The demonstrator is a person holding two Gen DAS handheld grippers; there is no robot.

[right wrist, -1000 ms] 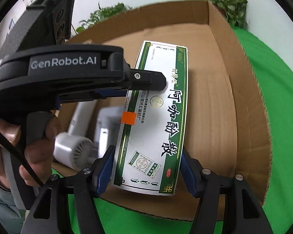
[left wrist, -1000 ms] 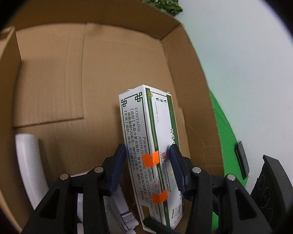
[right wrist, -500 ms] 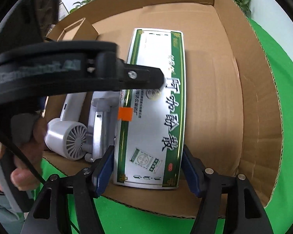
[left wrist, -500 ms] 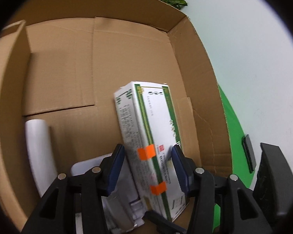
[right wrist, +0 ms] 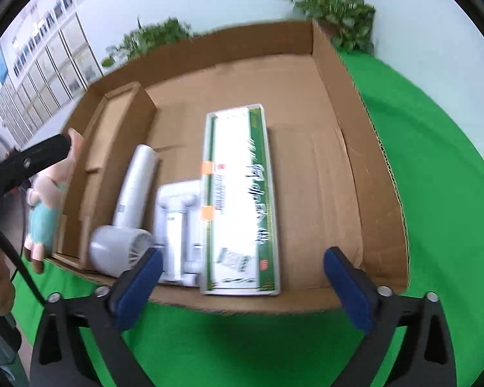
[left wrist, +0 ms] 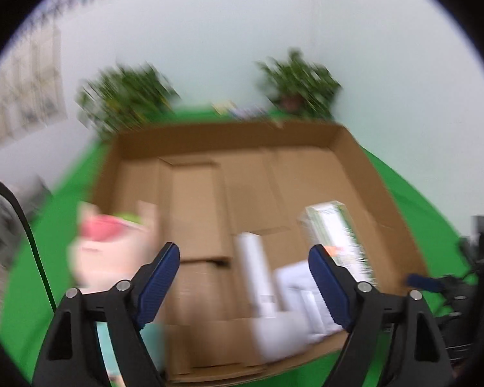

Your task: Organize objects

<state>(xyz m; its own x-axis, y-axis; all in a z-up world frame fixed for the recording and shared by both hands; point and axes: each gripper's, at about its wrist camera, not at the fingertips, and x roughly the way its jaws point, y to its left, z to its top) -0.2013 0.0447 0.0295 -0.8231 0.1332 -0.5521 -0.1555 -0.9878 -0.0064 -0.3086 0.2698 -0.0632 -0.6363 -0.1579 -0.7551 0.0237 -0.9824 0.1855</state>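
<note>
Left gripper [left wrist: 243, 269]: jaws wide apart, holding nothing, above the cardboard box [left wrist: 364, 174].
Right gripper [right wrist: 240, 277]: jaws spread, empty, at the box's near wall.
Medicine carton [right wrist: 242, 200]: lying flat inside the box, beside a white hair dryer [right wrist: 129, 213].
Plush toy [right wrist: 46, 200]: outside the box's left wall, possibly a pig; blurred.

A green-and-white medicine box [right wrist: 242, 200] lies flat in the cardboard box [right wrist: 371, 174], beside a white hair dryer [right wrist: 129, 213]; the right hand-held gripper [right wrist: 242, 287] gapes empty.
</note>
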